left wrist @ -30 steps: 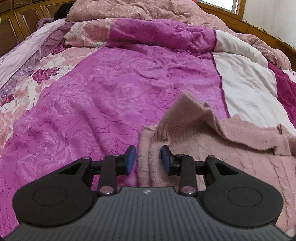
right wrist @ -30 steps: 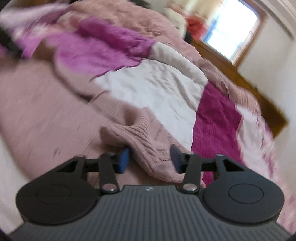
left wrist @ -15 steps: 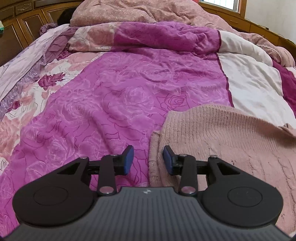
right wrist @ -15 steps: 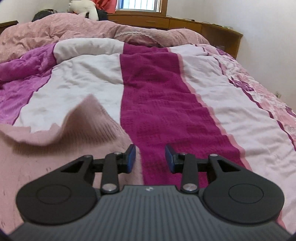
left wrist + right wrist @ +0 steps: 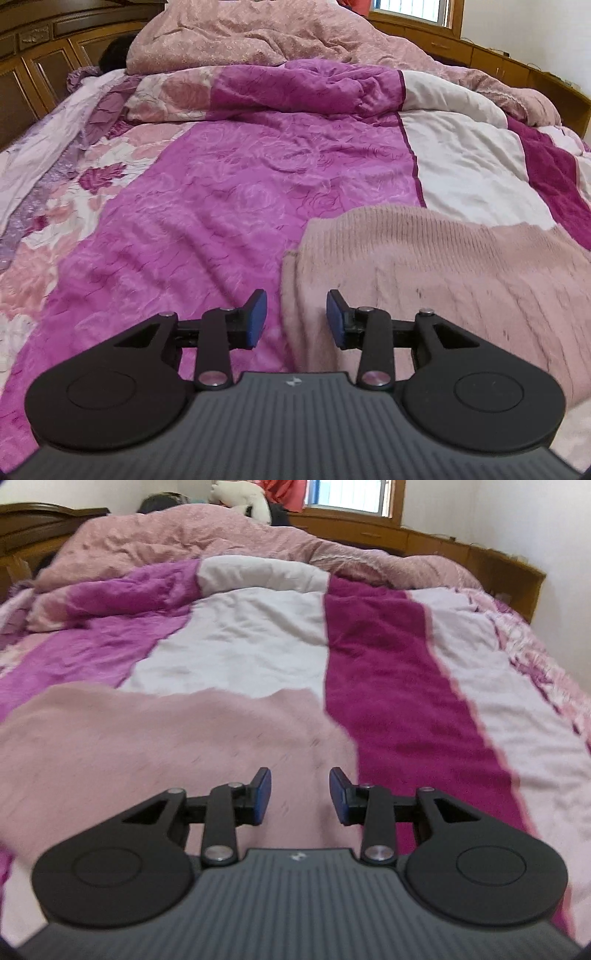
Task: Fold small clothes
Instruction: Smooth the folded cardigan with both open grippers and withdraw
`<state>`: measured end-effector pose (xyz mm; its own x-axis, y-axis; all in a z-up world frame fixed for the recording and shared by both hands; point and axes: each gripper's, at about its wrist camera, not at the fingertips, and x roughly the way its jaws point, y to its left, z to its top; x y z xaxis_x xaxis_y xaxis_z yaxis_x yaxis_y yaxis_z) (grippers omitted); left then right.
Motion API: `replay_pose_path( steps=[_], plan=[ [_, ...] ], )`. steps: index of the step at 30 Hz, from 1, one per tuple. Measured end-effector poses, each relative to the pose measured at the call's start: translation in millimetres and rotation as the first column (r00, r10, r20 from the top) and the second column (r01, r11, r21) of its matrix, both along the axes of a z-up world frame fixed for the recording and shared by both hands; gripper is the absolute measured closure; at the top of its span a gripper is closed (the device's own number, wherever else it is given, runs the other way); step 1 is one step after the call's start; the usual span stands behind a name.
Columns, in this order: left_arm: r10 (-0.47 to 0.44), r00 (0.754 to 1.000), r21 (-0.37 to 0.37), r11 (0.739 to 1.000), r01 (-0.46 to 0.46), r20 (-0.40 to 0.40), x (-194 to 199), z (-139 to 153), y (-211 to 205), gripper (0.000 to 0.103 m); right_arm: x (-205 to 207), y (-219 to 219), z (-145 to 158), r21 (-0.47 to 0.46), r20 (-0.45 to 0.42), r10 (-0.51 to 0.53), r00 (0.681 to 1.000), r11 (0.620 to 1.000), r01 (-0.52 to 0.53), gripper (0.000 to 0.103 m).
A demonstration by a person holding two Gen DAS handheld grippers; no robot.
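A pale pink knitted sweater (image 5: 443, 266) lies flat on the bed, across the magenta and white quilt. In the left wrist view my left gripper (image 5: 297, 317) hovers over the sweater's left edge, its blue pads apart and nothing between them. In the right wrist view the same sweater (image 5: 166, 746) fills the lower left. My right gripper (image 5: 300, 795) hangs open above its right part, close to the dark red stripe (image 5: 388, 701). Neither gripper touches the cloth.
A heaped pink duvet (image 5: 258, 33) lies along the far end of the bed. Wooden cabinets (image 5: 33, 66) stand at the left, and a wooden ledge under a window (image 5: 354, 498) at the back. A white soft toy (image 5: 240, 494) sits on the duvet. A wall borders the bed's right side.
A second ago raised folds of the sweater stood at both grippers, one lying between the right fingers. Now the sweater lies flat; both grippers have drawn back, and the right view has rolled level.
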<state>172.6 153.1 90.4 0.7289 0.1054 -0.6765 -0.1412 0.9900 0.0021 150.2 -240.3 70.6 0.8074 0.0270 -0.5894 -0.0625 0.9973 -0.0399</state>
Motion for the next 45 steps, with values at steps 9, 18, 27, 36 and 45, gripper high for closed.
replay_pose_path(
  steps=[9, 18, 27, 36, 45],
  plan=[
    [-0.01, 1.0, -0.042, 0.999, 0.009, -0.027, -40, -2, 10, 0.06, -63, 3, -16, 0.011, -0.002, -0.022, 1.0, 1.0, 0.022, 0.066],
    [0.03, 0.999, -0.089, 0.996, -0.028, 0.016, -41, 4, 15, 0.059, -63, -8, -25, 0.041, -0.034, -0.07, 0.997, 0.997, 0.071, 0.062],
    [0.011, 0.999, -0.019, 1.0, -0.012, -0.035, -21, -17, -7, 0.059, -69, -15, -21, 0.111, 0.003, -0.088, 0.996, 0.99, 0.087, 0.062],
    [0.059, 0.997, -0.045, 0.997, -0.061, -0.059, -24, -29, 3, 0.049, -66, -46, -42, 0.32, -0.11, -0.164, 0.98, 0.928, 0.191, 0.05],
    [0.032, 0.998, -0.137, 0.99, -0.04, -0.059, -65, 7, -22, 0.048, -69, -63, -42, 0.481, -0.092, -0.177, 0.98, 0.854, 0.199, 0.032]
  ],
)
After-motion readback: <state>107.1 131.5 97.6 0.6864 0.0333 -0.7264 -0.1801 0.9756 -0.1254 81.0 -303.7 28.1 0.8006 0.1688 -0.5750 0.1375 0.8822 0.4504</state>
